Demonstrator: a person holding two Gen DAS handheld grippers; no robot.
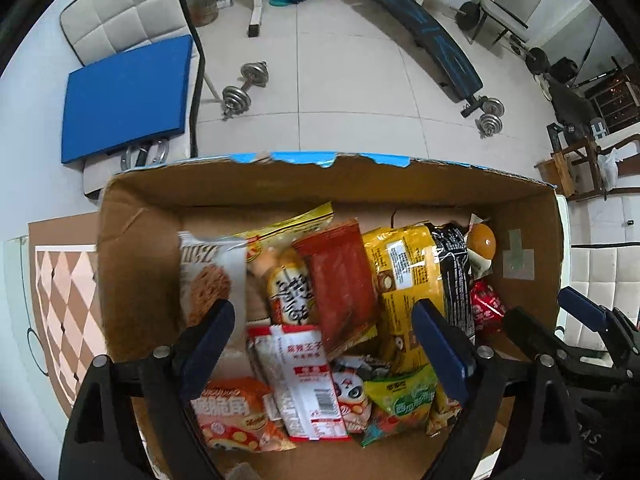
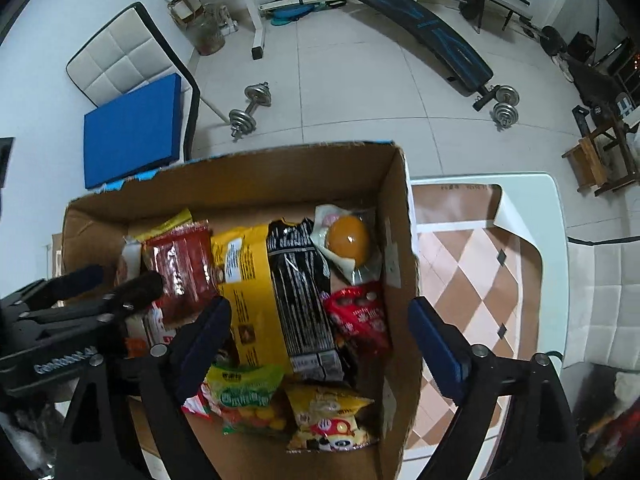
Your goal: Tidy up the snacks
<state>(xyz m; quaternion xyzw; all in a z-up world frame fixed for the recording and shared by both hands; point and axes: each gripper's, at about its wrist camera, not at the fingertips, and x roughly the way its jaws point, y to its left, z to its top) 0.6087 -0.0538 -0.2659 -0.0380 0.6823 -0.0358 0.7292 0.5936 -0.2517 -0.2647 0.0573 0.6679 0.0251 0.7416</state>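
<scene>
An open cardboard box (image 1: 136, 248) (image 2: 396, 208) holds several snack packs: a big yellow bag (image 1: 404, 268) (image 2: 248, 280), a black pack (image 1: 454, 272) (image 2: 298, 292), a red pack (image 1: 340, 276) (image 2: 184, 268), a wrapped orange bun (image 1: 482, 240) (image 2: 348, 240), a white-red sachet (image 1: 304, 376) and a green pack (image 1: 400, 400) (image 2: 244, 396). My left gripper (image 1: 324, 340) is open and empty above the box's left half; it also shows in the right wrist view (image 2: 120, 280). My right gripper (image 2: 320, 336) is open and empty above the right half, and shows in the left wrist view (image 1: 560, 308).
The box stands on a white table (image 2: 556, 240) with a brown checkered mat (image 2: 472, 280) (image 1: 64, 300). Behind are a white chair with a blue pad (image 1: 124, 100), dumbbells (image 1: 244, 88) and a sit-up bench (image 1: 428, 36) on the tiled floor.
</scene>
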